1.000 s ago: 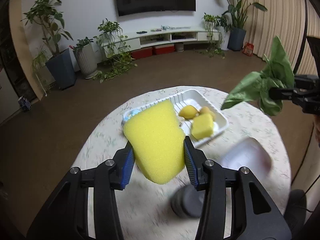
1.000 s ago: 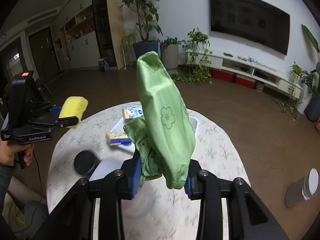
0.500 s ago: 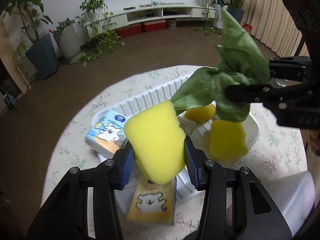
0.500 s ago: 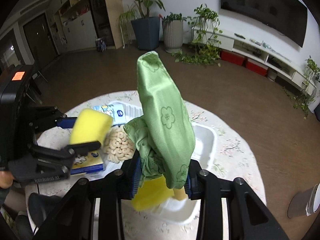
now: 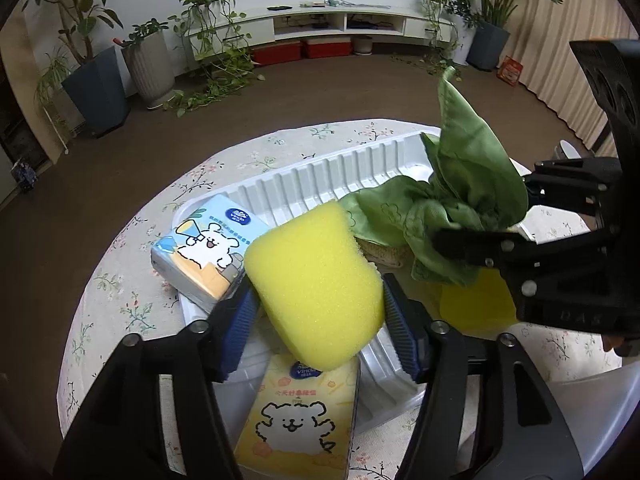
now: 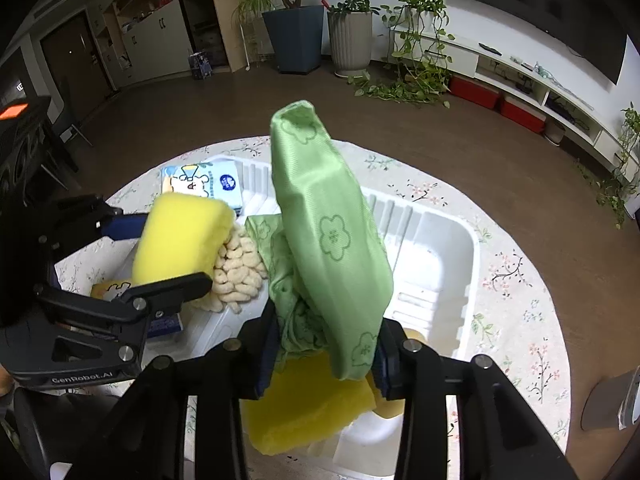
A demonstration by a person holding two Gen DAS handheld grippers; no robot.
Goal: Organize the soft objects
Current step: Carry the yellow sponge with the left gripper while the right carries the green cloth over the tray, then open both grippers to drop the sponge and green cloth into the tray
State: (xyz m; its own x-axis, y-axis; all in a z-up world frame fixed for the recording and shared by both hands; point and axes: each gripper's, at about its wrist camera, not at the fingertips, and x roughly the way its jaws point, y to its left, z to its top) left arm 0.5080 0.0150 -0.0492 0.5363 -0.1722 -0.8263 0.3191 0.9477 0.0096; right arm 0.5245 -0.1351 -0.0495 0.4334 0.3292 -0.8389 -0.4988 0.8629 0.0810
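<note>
My left gripper (image 5: 316,312) is shut on a yellow sponge (image 5: 314,284) and holds it over the near left part of the white ribbed tray (image 5: 320,178); the sponge also shows in the right wrist view (image 6: 180,236). My right gripper (image 6: 324,344) is shut on a green cloth (image 6: 328,236) above the tray (image 6: 448,240); the cloth also shows in the left wrist view (image 5: 460,184). In the tray lie a beige chenille piece (image 6: 238,276), a second yellow sponge (image 6: 304,408) and two tissue packs, one blue (image 5: 204,246) and one yellow (image 5: 298,416).
The tray sits on a round table with a floral cloth (image 5: 120,292). A pale plastic item (image 5: 592,420) lies at the table's right edge. Potted plants (image 5: 96,80) and a TV shelf (image 5: 320,24) stand far behind on the brown floor.
Both grippers have come down and in over the tray, each holding its object. The green cloth has dropped lower, its tail now reaching the tray.
</note>
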